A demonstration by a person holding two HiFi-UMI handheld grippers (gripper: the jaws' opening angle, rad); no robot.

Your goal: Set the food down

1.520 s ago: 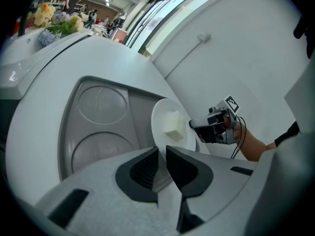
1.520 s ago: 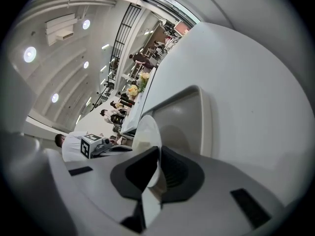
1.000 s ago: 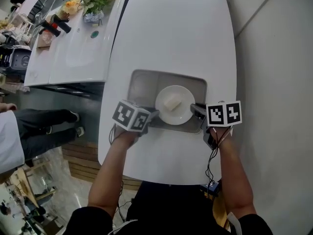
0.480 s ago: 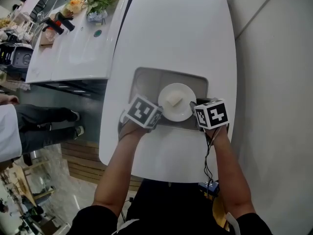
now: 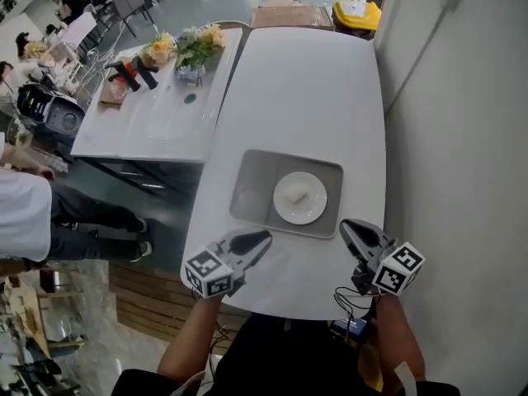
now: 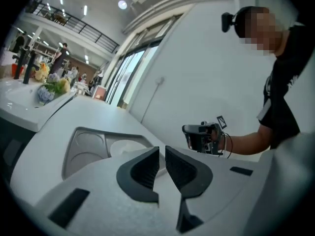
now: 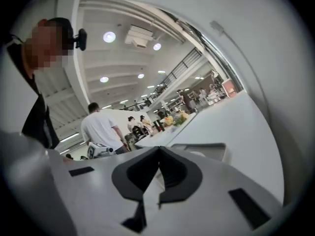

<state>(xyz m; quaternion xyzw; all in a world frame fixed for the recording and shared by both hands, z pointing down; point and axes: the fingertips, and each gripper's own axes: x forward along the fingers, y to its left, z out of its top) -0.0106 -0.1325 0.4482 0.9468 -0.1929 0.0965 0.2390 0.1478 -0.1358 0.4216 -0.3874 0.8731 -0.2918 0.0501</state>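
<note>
Both claws, which stood against the plate's two sides a second ago, are now back over the near edge of the desk, apart from the tray.

- Left claw point(image 5: 262, 239) point(image 6: 162, 151): jaws closing, only a narrow slit between the pads, nothing in it. Points toward the tray's near left corner. Marker cube point(image 5: 208, 275) behind it, over the desk's edge.
- Right claw point(image 5: 346, 225) point(image 7: 159, 154): jaws together at the tips, holding nothing. Sits near the tray's near right corner without touching it.
- Food point(image 5: 296, 195): one pale block, lying on the plate near its middle.
- Plate point(image 5: 310, 211): round, white, flat in the right part of the tray.
- Tray point(image 5: 247, 180): grey, rectangular, rounded corners. Its left part holds a faint round hollow.
- Desk point(image 5: 305, 81): white, long, rounded ends. Carries the tray toward its near end.
- Second desk point(image 5: 157, 122): white, to the left, separated by a gap. Flowers point(image 5: 194, 48) stand at its far end.
- Person point(image 5: 21, 221): white top and dark trousers, at the far left on the floor.
- Wall point(image 5: 462, 139): pale, along the right.
</note>
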